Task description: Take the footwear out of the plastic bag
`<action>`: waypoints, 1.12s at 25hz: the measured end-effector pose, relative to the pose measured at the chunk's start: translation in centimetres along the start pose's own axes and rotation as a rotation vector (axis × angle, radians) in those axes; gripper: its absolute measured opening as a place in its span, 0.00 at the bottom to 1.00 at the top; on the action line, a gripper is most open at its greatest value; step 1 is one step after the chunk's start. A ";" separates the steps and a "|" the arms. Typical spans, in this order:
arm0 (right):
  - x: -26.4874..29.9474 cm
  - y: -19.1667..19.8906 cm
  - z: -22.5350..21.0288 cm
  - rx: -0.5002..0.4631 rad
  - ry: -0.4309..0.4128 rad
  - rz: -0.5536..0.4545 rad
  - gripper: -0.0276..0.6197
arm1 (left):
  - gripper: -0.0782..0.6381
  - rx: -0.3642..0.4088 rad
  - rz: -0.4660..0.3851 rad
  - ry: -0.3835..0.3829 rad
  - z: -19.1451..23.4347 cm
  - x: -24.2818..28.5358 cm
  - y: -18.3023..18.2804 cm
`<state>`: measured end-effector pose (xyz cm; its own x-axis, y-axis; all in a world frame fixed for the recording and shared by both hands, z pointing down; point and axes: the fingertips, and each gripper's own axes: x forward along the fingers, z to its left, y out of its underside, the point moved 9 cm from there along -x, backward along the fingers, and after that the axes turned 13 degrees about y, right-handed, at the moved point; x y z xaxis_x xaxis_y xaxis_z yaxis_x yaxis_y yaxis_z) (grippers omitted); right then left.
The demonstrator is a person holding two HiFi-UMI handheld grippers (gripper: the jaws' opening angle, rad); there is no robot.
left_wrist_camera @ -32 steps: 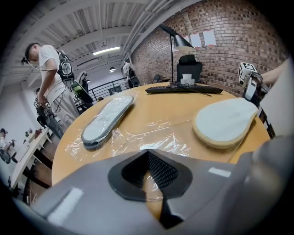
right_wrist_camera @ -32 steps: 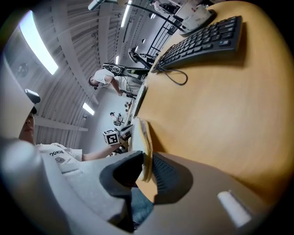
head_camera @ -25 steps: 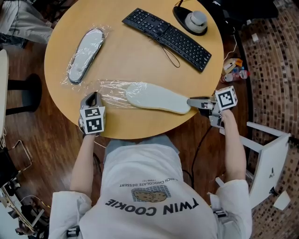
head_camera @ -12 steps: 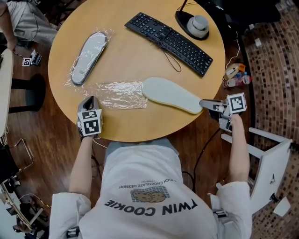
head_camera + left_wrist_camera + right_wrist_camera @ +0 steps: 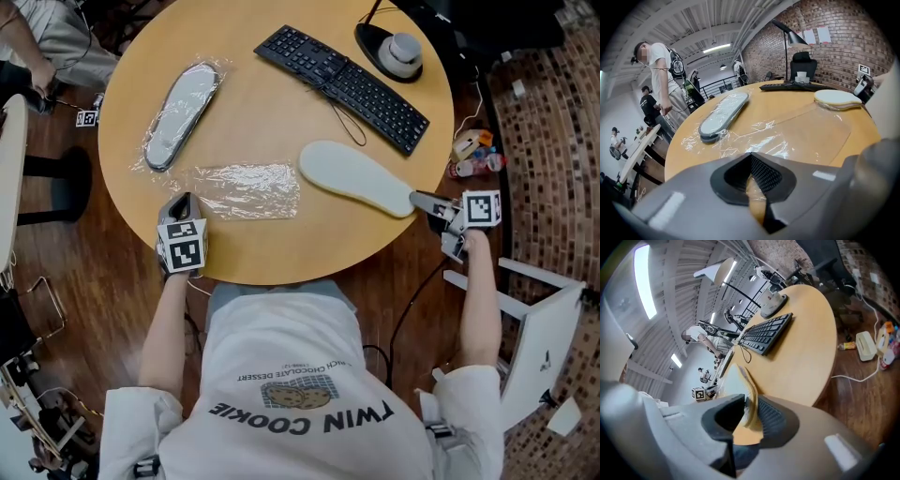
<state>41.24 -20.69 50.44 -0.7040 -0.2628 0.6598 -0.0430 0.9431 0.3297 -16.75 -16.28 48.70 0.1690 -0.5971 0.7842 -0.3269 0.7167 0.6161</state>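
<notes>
White slipper lies bare at 4 o'clock on table, apart from empty plastic bag at 7. Right gripper jaws opening, slipper's end between them. Left gripper pinches bag's near edge. Bagged slipper at 10.

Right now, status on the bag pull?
Left gripper shut on empty bag. Right gripper on insole tip, jaws opening. Insole fully out of bag. Second insole bagged, far left; nothing in the way.
</notes>
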 end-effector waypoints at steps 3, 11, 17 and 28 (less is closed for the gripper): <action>0.1 0.0 0.1 0.004 0.066 -0.060 0.18 | 0.12 -0.006 0.020 0.007 0.0 0.0 0.1; -0.7 -0.7 2.3 -0.134 0.372 -0.170 0.33 | 0.12 -0.053 -0.045 0.033 -0.5 -2.7 -0.2; -1.1 -0.6 7.1 -0.287 0.545 -0.262 0.33 | 0.12 -0.028 -0.191 0.109 -1.3 -5.5 -1.1; 1.7 8.9 26.5 -0.419 0.679 -0.541 0.33 | 0.12 0.056 -0.340 0.318 -0.3 -13.9 5.8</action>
<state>20.86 -7.38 36.66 -0.0974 -0.8264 0.5546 0.1077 0.5453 0.8313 -20.76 -3.72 41.34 0.5491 -0.6480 0.5279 -0.2519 0.4740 0.8438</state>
